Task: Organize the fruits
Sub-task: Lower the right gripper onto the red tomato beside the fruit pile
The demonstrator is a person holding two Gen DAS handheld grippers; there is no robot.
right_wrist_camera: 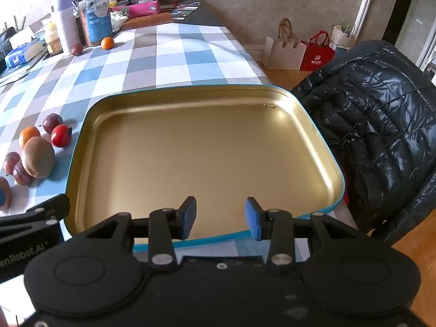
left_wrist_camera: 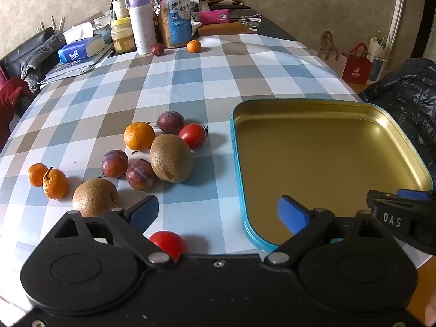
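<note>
A gold tray with a blue rim (left_wrist_camera: 403,147) (right_wrist_camera: 308,114) lies on the checked tablecloth and holds nothing. Left of it sits a cluster of fruit: a large kiwi (left_wrist_camera: 171,158) (right_wrist_camera: 38,160), a second kiwi (left_wrist_camera: 95,197), an orange (left_wrist_camera: 139,135), plums (left_wrist_camera: 114,163), and a red tomato (left_wrist_camera: 193,135) (right_wrist_camera: 61,135). Another tomato (left_wrist_camera: 169,241) lies just below my left gripper (left_wrist_camera: 218,214), which is wide open over the cloth and the tray's near left corner. My right gripper (right_wrist_camera: 220,216) hangs over the tray's near edge, fingers apart, nothing between them.
Two small mandarins (left_wrist_camera: 49,179) lie at the far left. At the back, a plum (left_wrist_camera: 157,49) and a mandarin (left_wrist_camera: 194,46) sit by a white bottle (left_wrist_camera: 141,24), jars and a tissue pack (left_wrist_camera: 80,50). A black padded jacket (right_wrist_camera: 381,125) drapes a chair right of the table.
</note>
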